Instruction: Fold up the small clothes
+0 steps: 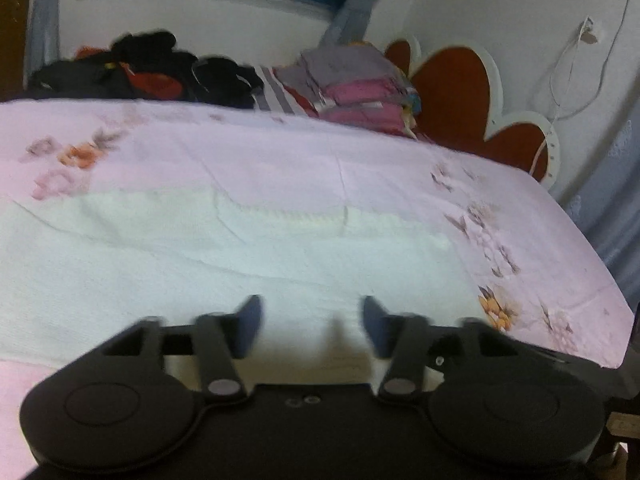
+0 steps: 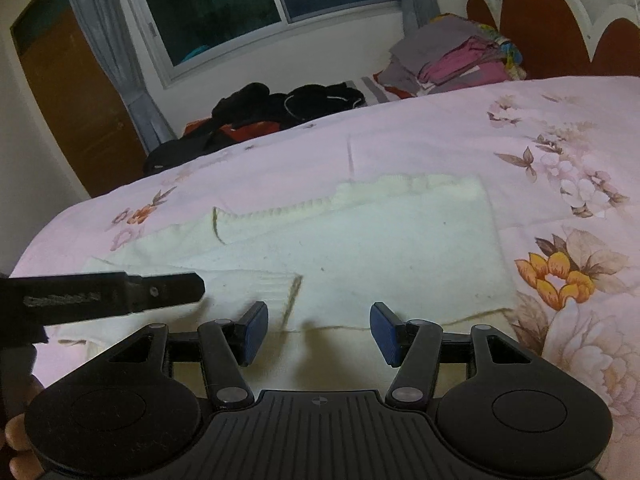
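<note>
White knit garment (image 2: 360, 248) lies flat on the pink floral bedspread (image 2: 520, 128), partly folded, ribbed edge running along its far side toward 11–12 o'clock, a folded-in flap with a ribbed hem at its near left. Right gripper (image 2: 319, 330) hovers over the garment's near edge, jaws wide apart, blue pads (image 2: 256, 330) empty, nothing between them. Left gripper (image 1: 312, 326) also over the near part of the same garment (image 1: 200, 272), jaws spread wide, holding nothing; left view is blurred. In the right view the left gripper's body (image 2: 104, 296) pokes in from 9 o'clock, over the garment's left portion. Orange flower print (image 2: 556, 276) on the bedspread at 3 o'clock of the garment, just beside its right edge. Far side of the bed: pile of dark clothes (image 2: 280, 108) at 11 o'clock, stack of folded pink and grey clothes (image 2: 456, 60) at 1 o'clock, next to the red scalloped headboard (image 2: 560, 20). Window (image 2: 248, 4) with grey curtains at 12 o'clock, wooden door (image 2: 72, 100) at 10 o'clock.
</note>
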